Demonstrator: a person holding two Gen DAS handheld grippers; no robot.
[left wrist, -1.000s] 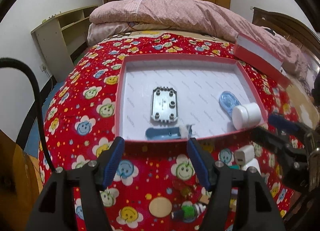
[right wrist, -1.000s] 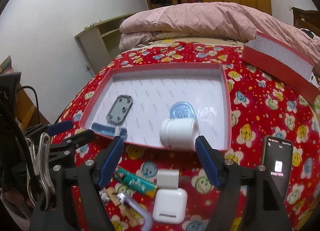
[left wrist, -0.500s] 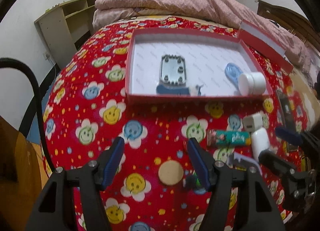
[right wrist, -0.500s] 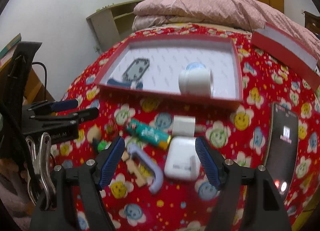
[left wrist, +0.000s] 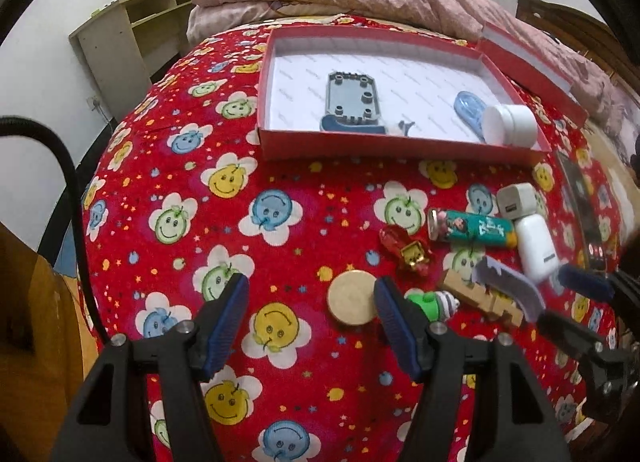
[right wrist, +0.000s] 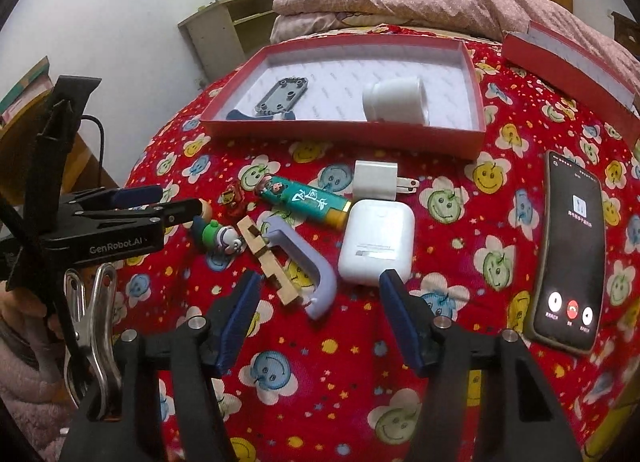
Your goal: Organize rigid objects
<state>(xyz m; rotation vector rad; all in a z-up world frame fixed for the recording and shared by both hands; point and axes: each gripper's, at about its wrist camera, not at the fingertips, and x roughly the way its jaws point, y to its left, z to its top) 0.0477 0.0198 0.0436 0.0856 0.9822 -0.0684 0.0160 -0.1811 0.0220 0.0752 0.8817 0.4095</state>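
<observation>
Left gripper [left wrist: 310,304]: jaws spread and empty, above the bedspread, a round gold disc [left wrist: 352,298] just inside the right jaw.
Right gripper [right wrist: 318,296]: jaws closing, nothing pressed; the lavender C-shaped piece [right wrist: 310,266] lies ahead between them.
Bed [right wrist: 360,342]: red smiley-flower cover carrying everything.
Red box [right wrist: 348,134]: holds a white jar [right wrist: 394,98] and grey plate [right wrist: 282,96].
Phone [right wrist: 572,250]: far right, screen lit.
Earbud case [right wrist: 376,238]: beside a teal tube [right wrist: 306,198].

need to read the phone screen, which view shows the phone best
The right wrist view: the phone lies whole and face up there, call buttons visible. In the left wrist view, the phone is a thin foreshortened strip near the right edge.
</observation>
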